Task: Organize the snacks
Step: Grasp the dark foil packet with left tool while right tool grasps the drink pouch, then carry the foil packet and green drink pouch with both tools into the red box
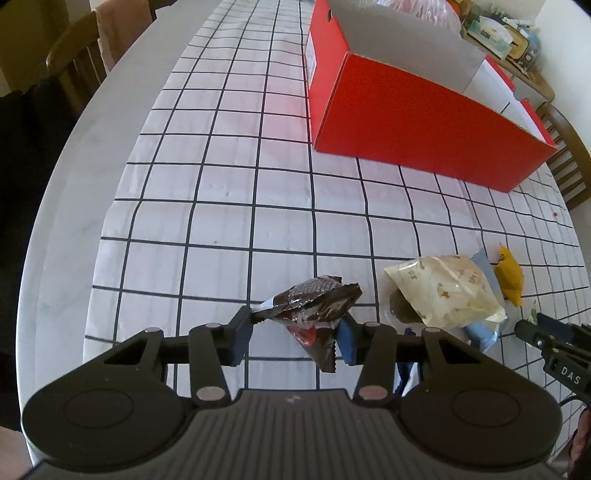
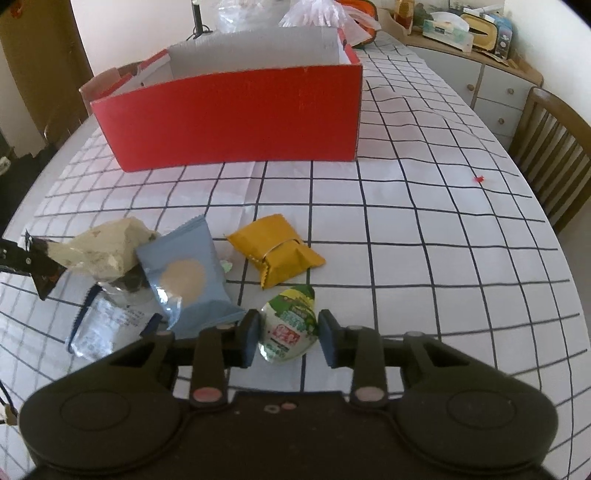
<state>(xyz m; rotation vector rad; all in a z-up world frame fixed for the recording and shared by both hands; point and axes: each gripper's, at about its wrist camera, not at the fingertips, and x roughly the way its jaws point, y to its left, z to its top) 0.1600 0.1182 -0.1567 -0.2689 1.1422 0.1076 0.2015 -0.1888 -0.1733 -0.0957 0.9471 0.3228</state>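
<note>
My left gripper point(image 1: 295, 334) is shut on a crumpled dark brown snack packet point(image 1: 314, 304), held just above the checked tablecloth. My right gripper point(image 2: 289, 332) is shut on a small green-and-white packet point(image 2: 291, 325), with both pads against its sides. A loose pile lies between the two grippers: a cream packet point(image 2: 99, 251), a light blue packet point(image 2: 184, 273), a yellow packet point(image 2: 277, 254) and a clear wrapper point(image 2: 98, 326). An open red box point(image 2: 229, 122) stands farther back on the table. Its inside is mostly hidden.
The checked cloth point(image 1: 221, 192) covers a rounded table whose bare rim point(image 1: 74, 177) curves along the left. Wooden chairs point(image 2: 554, 147) stand at the right and far left. A sideboard with clutter point(image 2: 480, 33) is behind. A tiny red scrap point(image 2: 479, 179) lies on the cloth.
</note>
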